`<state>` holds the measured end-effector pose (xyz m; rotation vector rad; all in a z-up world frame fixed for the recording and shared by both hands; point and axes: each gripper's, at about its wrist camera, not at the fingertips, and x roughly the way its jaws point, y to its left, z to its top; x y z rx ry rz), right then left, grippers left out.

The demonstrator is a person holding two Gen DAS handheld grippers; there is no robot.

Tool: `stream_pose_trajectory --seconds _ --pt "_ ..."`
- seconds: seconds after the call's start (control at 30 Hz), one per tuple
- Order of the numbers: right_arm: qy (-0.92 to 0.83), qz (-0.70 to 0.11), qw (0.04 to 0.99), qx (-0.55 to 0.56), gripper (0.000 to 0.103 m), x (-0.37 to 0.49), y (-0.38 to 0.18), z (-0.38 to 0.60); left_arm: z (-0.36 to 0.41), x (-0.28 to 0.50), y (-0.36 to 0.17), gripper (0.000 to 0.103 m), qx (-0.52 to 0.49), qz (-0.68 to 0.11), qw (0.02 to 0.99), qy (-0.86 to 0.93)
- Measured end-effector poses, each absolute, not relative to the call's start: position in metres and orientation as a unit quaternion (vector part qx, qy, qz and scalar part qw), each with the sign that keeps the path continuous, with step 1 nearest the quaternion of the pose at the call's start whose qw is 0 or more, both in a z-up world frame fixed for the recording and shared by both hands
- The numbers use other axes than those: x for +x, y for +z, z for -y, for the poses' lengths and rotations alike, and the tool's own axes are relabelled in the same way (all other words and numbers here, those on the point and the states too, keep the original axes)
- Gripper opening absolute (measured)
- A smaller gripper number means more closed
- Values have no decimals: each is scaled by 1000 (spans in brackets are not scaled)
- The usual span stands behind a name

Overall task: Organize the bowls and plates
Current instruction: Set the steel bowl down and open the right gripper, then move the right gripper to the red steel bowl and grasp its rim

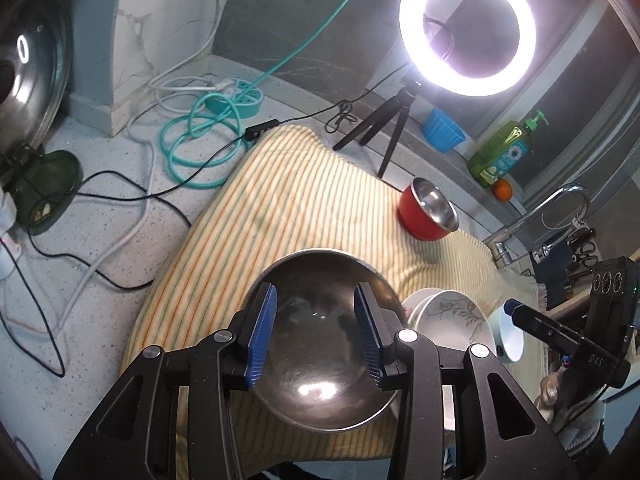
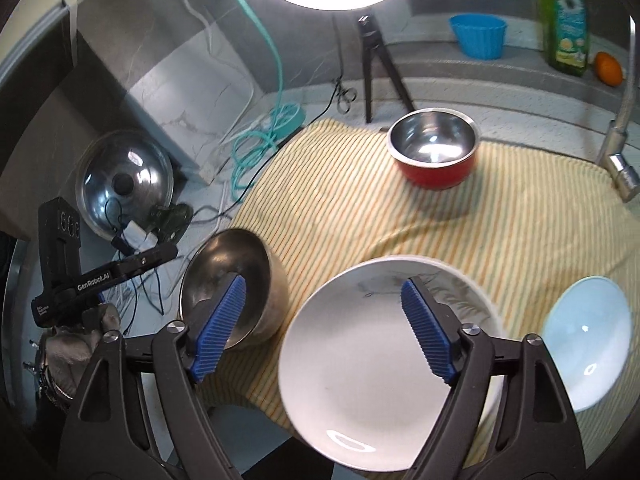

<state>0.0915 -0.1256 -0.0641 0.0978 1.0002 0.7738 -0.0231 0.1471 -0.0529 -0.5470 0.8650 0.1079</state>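
A steel bowl (image 1: 320,360) (image 2: 232,280) rests on the near left edge of the striped towel (image 1: 300,208), tipped toward my left gripper (image 1: 314,334). That gripper is open, its blue pads hovering in front of the bowl's inside and pinching nothing. My right gripper (image 2: 324,330) stands wide open above a stack of white bowls (image 2: 360,368) (image 1: 452,316). Its right pad is over the top bowl's inside and its left pad is outside the rim. A pale blue bowl (image 2: 584,344) sits right of the stack. A red bowl with a steel lining (image 2: 434,152) stands far back on the towel.
A ring light on a small tripod (image 1: 468,28) stands behind the towel, with cables and a teal hose (image 1: 200,140) at the back left. A pot lid (image 2: 124,180) leans at the left. A faucet (image 2: 620,152), soap bottle (image 1: 504,152) and blue cup (image 1: 442,130) are at the right.
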Motion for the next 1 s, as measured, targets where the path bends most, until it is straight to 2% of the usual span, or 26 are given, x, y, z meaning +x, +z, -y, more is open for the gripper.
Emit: stream_pose_trajectory --seconds 0.07,0.6,0.73,0.83,0.93,1.0 --pt "349 -457 816 58 93 98 -59 139 -142 -17 -49 39 -257 -413 873 42" --pt "281 -457 838 102 92 160 -50 177 -86 80 -30 39 -192 -428 881 -53" --pt "278 -468 829 126 83 180 -60 176 -79 113 -35 39 -189 -443 874 -70" --pt "269 -474 827 135 80 194 -70 172 -77 138 -41 39 -181 -454 869 -77" --pt "262 -484 823 140 70 210 -79 168 -77 162 -48 39 -181 -467 861 -85" --pt "257 -492 818 152 68 221 -87 168 -76 178 -55 39 -183 -476 855 -92"
